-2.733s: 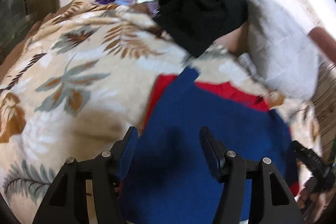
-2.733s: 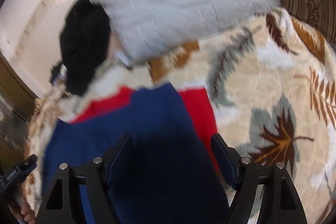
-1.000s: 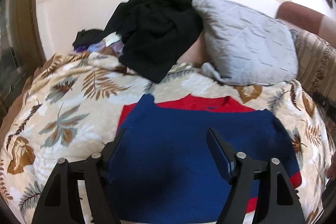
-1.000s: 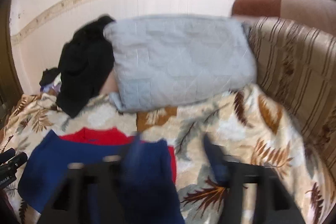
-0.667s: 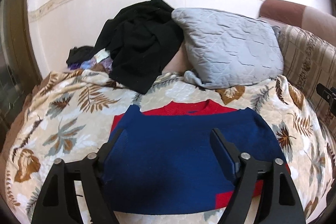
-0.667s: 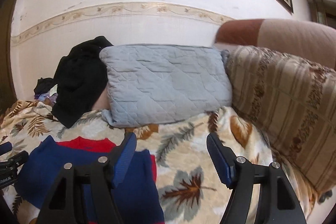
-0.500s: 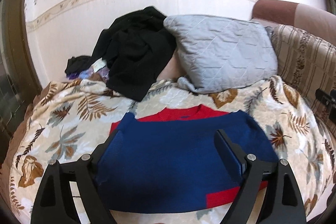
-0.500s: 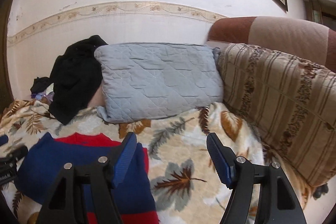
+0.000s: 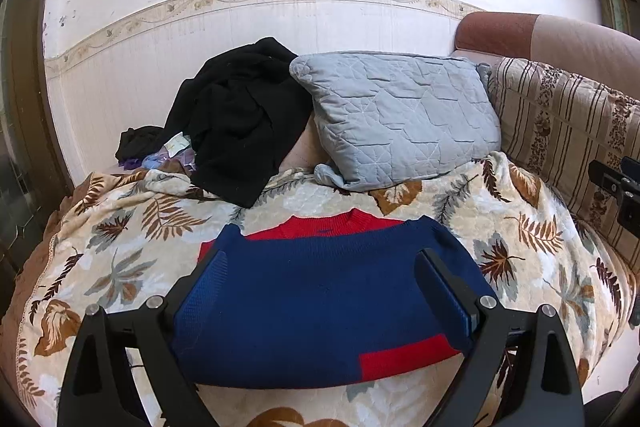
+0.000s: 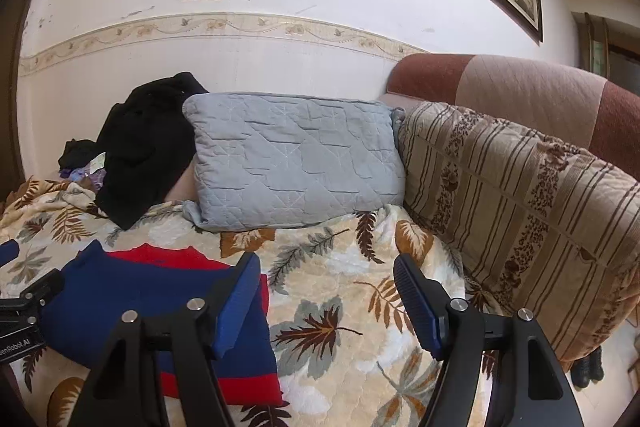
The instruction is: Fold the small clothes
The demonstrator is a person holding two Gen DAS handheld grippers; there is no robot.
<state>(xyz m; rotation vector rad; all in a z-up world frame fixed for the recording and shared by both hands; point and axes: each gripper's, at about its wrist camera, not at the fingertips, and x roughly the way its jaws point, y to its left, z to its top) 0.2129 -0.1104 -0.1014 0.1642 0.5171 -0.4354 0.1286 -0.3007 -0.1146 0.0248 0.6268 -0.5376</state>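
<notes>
A folded blue and red sweater (image 9: pixel 320 303) lies flat on the leaf-patterned blanket (image 9: pixel 120 235), blue side up, with a red collar at its far edge. My left gripper (image 9: pixel 320 261) hovers above its near part. The jaws are opening and the pads touch nothing. In the right wrist view the sweater (image 10: pixel 140 295) sits at lower left. My right gripper (image 10: pixel 326 261) stands open over bare blanket (image 10: pixel 340 307) just right of it, holding nothing. Each gripper's body shows at the edge of the other's view.
A pile of black clothes (image 9: pixel 240 123) and a grey quilted pillow (image 9: pixel 400 119) lean on the wall behind the sweater. A striped cushion (image 10: pixel 520 207) and a brown sofa back (image 10: pixel 520 91) close the right side. The blanket drops off at the left.
Both grippers have drawn back and risen from the sweater, so more wall and sofa show. The left jaws have spread wider. The sweater stays flat on the blanket.
</notes>
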